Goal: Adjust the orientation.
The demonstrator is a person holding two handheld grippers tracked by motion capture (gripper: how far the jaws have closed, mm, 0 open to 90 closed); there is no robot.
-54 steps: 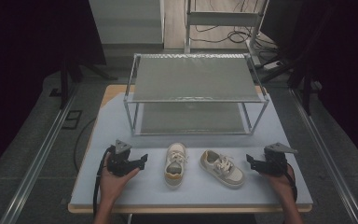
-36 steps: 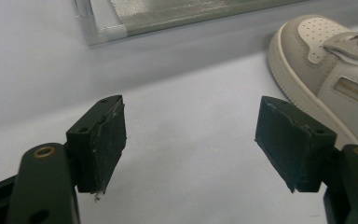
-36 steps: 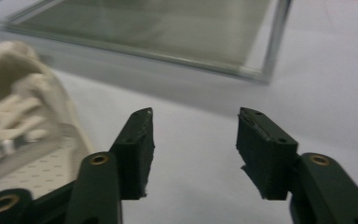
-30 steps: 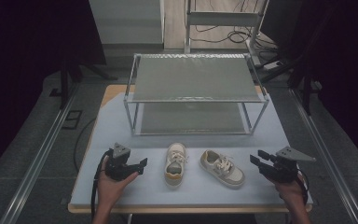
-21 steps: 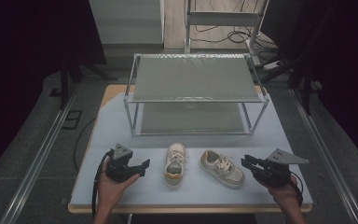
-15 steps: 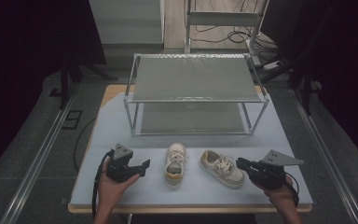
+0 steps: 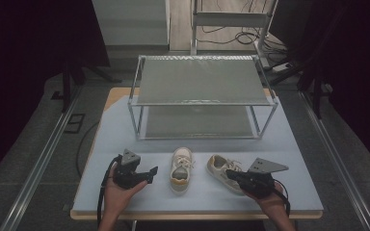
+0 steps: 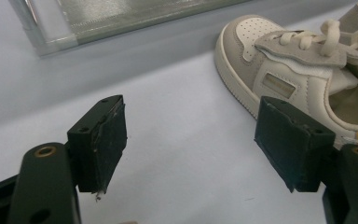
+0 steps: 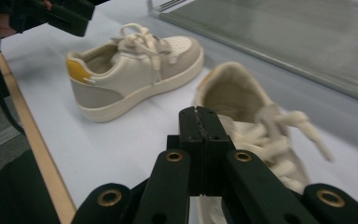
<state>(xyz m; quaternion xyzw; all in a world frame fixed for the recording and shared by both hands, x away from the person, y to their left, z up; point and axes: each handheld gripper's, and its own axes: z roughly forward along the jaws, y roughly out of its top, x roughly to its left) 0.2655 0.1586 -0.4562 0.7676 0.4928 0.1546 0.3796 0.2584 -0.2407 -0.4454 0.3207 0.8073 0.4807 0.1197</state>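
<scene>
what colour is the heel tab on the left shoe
Mustard yellow, on the cream and grey left shoe; it shows best in the right gripper view.

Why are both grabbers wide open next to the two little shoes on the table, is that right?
Not quite. The left gripper is open beside the left shoe, but the right gripper is shut, empty, its jaws pressed together by the right shoe. The right gripper view shows it.

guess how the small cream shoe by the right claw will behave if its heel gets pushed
The small cream lace-up shoe looks light, so it would probably slide on the smooth pale blue tabletop rather than tip. Its flat sole suggests no rolling. The loose cream laces likely flop and could snag.
</scene>
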